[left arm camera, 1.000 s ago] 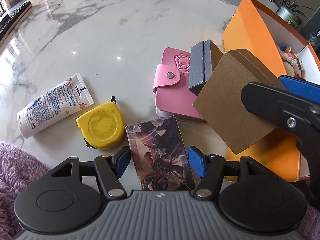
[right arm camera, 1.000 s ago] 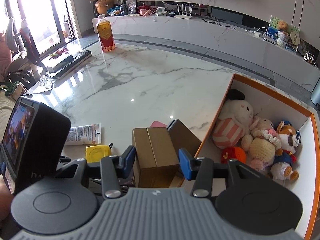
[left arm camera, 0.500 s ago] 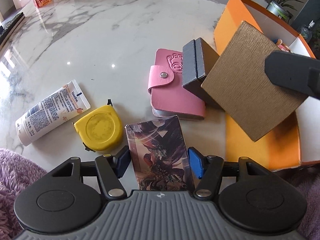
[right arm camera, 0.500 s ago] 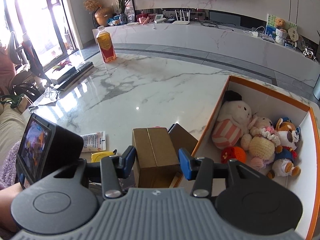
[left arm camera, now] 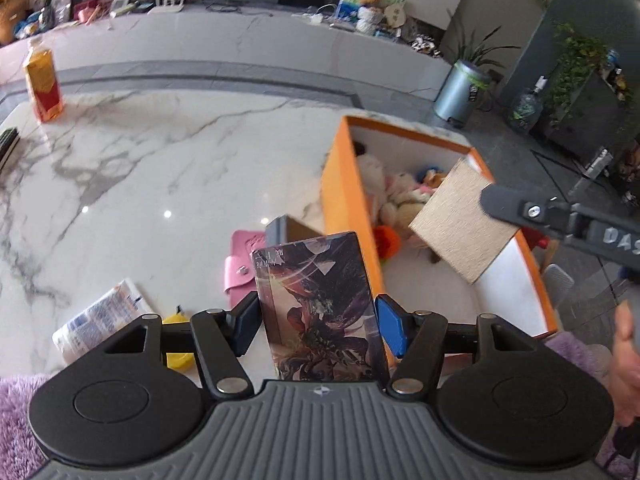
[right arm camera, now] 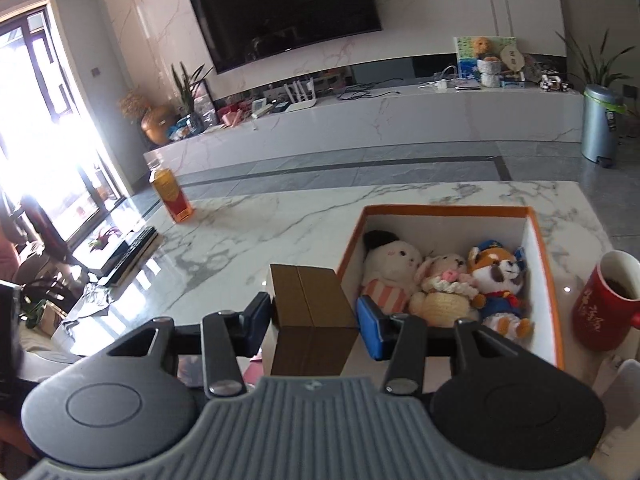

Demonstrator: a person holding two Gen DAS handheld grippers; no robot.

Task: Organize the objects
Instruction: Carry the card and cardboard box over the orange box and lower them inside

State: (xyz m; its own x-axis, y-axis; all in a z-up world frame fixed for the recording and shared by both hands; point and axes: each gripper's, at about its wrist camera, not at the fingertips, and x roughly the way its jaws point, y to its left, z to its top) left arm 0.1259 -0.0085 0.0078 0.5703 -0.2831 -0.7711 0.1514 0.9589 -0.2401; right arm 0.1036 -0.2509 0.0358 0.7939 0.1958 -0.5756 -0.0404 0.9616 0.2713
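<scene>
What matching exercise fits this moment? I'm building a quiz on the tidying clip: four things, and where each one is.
Things:
1. illustrated card box
2. brown box
3. plush toys
4. pink card holder

Places:
A. lying on the marble table
B. inside the orange box
C. between the left gripper's fingers
D. between the right gripper's fingers

Pairs: 1-C, 2-D, 3-B, 4-A

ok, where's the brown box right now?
The brown box is clamped in the right claw, lifted off the table; in the left wrist view it hangs over the orange bin, above the plush toys.
</scene>
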